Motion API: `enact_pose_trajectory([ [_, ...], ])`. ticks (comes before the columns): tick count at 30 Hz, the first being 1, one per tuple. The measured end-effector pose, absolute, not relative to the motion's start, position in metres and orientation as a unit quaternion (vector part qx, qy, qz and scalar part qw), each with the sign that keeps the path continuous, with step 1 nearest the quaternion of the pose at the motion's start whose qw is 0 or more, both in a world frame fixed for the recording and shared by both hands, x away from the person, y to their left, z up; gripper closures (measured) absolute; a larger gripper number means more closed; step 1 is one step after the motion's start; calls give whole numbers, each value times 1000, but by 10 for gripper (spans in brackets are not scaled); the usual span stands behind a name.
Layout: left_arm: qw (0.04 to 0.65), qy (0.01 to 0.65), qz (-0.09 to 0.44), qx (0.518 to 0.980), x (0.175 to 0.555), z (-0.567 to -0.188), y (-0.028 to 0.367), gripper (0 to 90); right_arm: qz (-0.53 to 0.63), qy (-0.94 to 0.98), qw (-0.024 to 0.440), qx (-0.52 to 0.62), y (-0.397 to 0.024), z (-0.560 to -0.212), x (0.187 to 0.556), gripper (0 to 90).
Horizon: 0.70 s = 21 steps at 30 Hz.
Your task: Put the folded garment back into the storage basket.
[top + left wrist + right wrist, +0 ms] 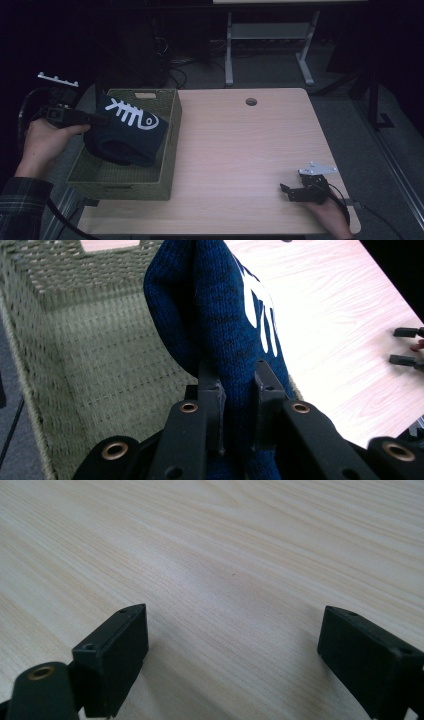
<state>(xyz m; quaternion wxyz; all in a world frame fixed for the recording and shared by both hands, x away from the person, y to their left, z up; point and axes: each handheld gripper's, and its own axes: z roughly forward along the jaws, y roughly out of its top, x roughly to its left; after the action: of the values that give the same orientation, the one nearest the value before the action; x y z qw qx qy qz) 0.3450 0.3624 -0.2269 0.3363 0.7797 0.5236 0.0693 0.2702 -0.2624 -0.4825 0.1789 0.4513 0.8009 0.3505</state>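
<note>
My left gripper (pixel 239 390) is clamped on a dark blue knitted garment (pixel 127 132), holding it over the green woven basket (pixel 170 165) at the table's (pixel 240 150) left end. It bears a white fishbone design, no readable writing. My right gripper (pixel 232 645) rests near the table's front right corner, its 2 jaws apart, nothing between them.

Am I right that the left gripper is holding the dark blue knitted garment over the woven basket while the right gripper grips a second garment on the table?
Not quite: the right gripper holds nothing; the right gripper view shows its jaws open over bare table. The left gripper does hold the dark blue knitted garment over the woven basket.
</note>
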Motion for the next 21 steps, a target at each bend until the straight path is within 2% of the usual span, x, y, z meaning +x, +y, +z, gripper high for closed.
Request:
enact_pose_trajectory([
  [21, 332, 544, 34, 770, 354, -274, 364, 790, 351, 801, 180, 451, -263, -482, 270, 127],
])
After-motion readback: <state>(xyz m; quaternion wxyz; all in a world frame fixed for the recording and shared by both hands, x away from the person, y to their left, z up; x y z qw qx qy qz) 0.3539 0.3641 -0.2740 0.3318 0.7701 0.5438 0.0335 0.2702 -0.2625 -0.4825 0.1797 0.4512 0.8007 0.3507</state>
